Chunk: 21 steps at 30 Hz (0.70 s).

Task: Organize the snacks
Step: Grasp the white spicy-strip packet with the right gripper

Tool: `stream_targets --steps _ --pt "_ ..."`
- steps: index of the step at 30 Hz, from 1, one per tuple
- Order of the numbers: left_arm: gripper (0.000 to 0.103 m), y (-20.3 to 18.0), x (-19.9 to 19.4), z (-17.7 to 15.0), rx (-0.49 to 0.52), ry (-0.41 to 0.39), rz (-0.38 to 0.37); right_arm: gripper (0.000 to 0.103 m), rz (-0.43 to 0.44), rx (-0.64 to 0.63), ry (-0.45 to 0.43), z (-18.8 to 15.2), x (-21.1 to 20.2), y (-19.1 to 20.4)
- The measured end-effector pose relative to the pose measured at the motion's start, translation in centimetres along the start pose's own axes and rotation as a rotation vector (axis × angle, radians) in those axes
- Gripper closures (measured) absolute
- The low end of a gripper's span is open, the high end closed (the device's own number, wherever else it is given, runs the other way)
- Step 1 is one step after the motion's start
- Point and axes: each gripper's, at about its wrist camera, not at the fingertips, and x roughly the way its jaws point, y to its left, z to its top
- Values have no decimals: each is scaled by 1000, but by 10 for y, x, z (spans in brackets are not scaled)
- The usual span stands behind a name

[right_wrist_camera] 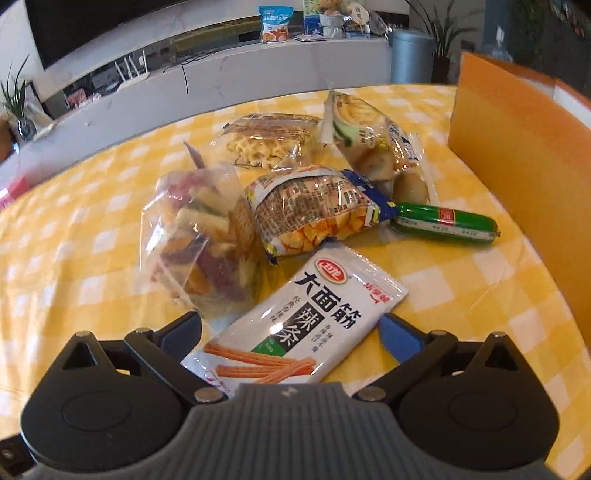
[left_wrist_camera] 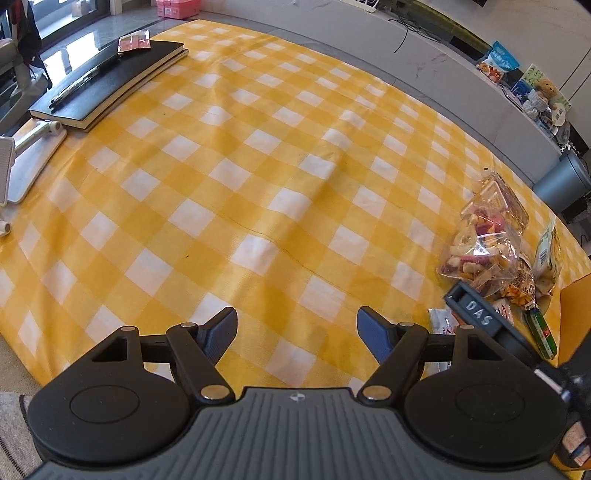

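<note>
In the right wrist view, a pile of snacks lies on the yellow checked tablecloth (right_wrist_camera: 74, 236). A white spicy-strip packet (right_wrist_camera: 295, 321) lies flat between the fingers of my open right gripper (right_wrist_camera: 291, 328), which does not clamp it. Behind it are a clear bag of mixed fruit chips (right_wrist_camera: 199, 240), a crisps bag (right_wrist_camera: 317, 218), a green sausage (right_wrist_camera: 443, 221), a noodle snack pack (right_wrist_camera: 269, 140) and a bun pack (right_wrist_camera: 369, 140). My left gripper (left_wrist_camera: 297, 332) is open and empty over bare cloth; the pile (left_wrist_camera: 480, 243) lies to its right.
An orange cardboard box (right_wrist_camera: 517, 166) stands at the right of the pile. In the left wrist view, a black notebook with a pen (left_wrist_camera: 107, 81) and a white stand (left_wrist_camera: 26, 155) sit at the far left. A grey counter with more snack packs (right_wrist_camera: 273, 29) runs behind the table.
</note>
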Motion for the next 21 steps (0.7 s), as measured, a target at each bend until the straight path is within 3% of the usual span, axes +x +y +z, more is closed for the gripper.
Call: stream_targets --steps 5,8,13,16,20,21 --pt "16 -2 1 1 11 4 4 6 6 -144 -54 -15 0 4" --pt "16 -2 -1 1 6 -2 8 10 88 -237 -78 -22 -6 -10" --pt "16 -6 -1 0 23 0 16 25 217 -394 -19 -22 -19 -38" --pt "16 -8 -1 -1 33 2 21 43 242 -447 37 -21 -29 -52" --pt "16 -9 -4 -2 40 -6 33 44 237 -472 79 -21 -33 -62" --pt "16 -9 -4 -2 41 -7 37 40 228 -477 88 -21 -34 -65"
